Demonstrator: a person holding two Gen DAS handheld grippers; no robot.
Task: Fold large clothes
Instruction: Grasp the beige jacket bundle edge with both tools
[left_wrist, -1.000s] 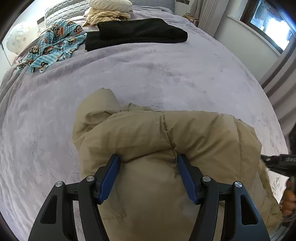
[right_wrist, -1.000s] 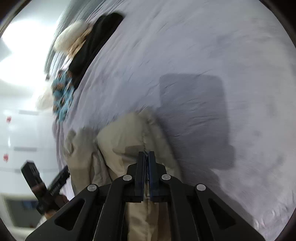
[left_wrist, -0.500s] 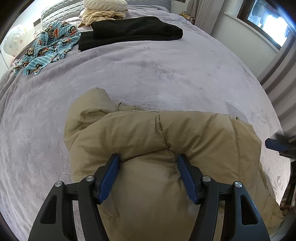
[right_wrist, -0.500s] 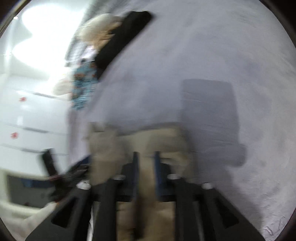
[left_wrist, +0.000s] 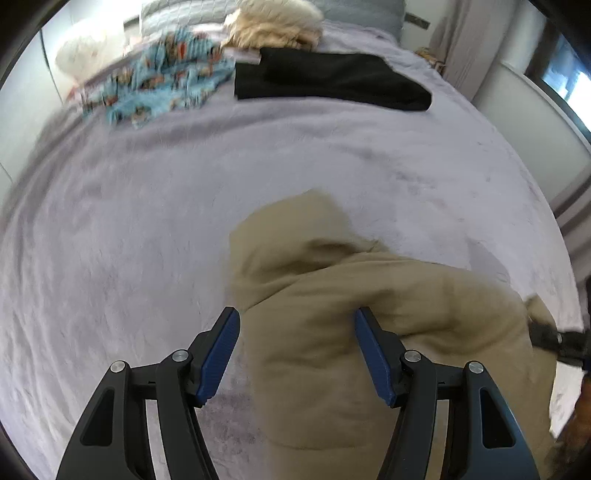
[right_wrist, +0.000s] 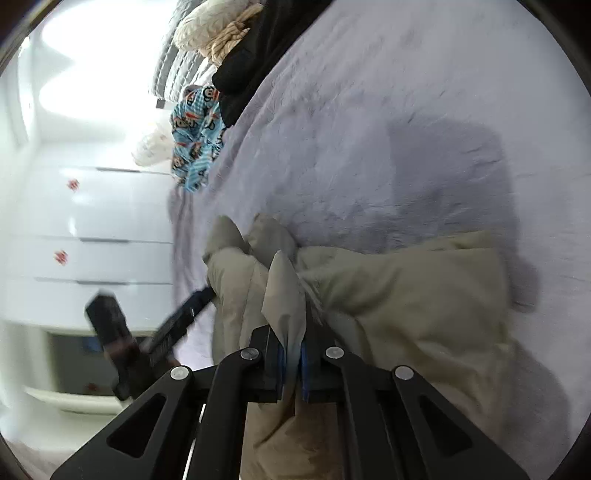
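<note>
A tan puffy jacket lies bunched on the lilac bedspread, hood end pointing away. My left gripper is open, its blue pads straddling the jacket's near part without closing on it. In the right wrist view my right gripper is shut on a fold of the jacket, with a flap of fabric sticking up between the pads. The right gripper also shows at the right edge of the left wrist view, at the jacket's far side. The left gripper shows in the right wrist view.
At the head of the bed lie folded black clothes, a blue cartoon-print garment and a cream knit pile. White drawers stand beside the bed. A curtain and window are on the right.
The left gripper has shifted left and swung, so the jacket now sits right of centre. The right gripper opened briefly, then shut on a jacket fold and has rolled.
</note>
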